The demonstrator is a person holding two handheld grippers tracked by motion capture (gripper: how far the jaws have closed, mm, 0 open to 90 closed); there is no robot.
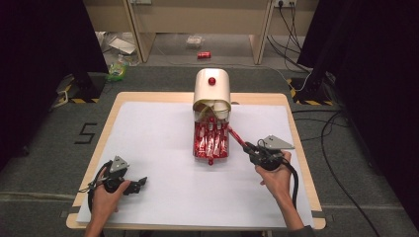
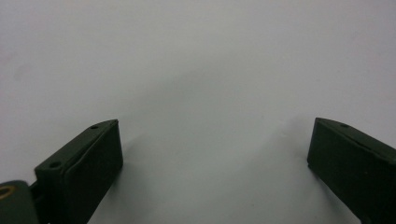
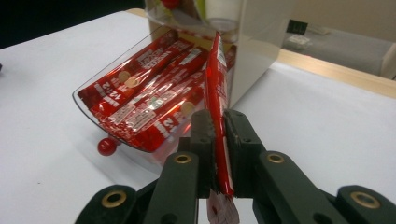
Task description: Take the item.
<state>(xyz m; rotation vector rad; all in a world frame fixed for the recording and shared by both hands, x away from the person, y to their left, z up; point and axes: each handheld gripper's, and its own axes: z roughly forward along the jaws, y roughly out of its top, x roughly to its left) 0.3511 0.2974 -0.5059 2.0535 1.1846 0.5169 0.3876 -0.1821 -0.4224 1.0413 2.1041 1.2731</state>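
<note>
**Desk:** What are you working with, material-wise?

**Me:** A cream dispenser (image 1: 212, 88) with a rounded top and a red knob stands at the far middle of the worktop (image 1: 296, 129), which is pale wood under a matte white sheet (image 1: 158, 148). A clear plastic tray (image 3: 88, 106) slopes out of its near side, packed with glossy red foil stick packets (image 3: 144, 100). A small red ball sits at the tray's near edge.

**Desk:** And your fingers?

**Me:** My right gripper (image 3: 215, 140) has its black fingers pressed onto one red stick packet (image 3: 215, 84), held edge-on just right of the tray, its far end reaching to the dispenser mouth. My left gripper (image 1: 141, 181) rests near-left on the sheet, well apart from everything, fingers (image 2: 91, 158) spread wide over bare white.

**Desk:** Anything you can't make out?

**Me:** The dispenser's inside is mostly hidden; I see only pale curved shapes at its mouth. The packet's near end is cut off below my fingers.

**Desk:** Any print?

**Me:** White lettering on the packets, too blurred to read, though I pick out "12" on a few. A black "5" is marked on the floor (image 1: 49, 148) at left.
</note>
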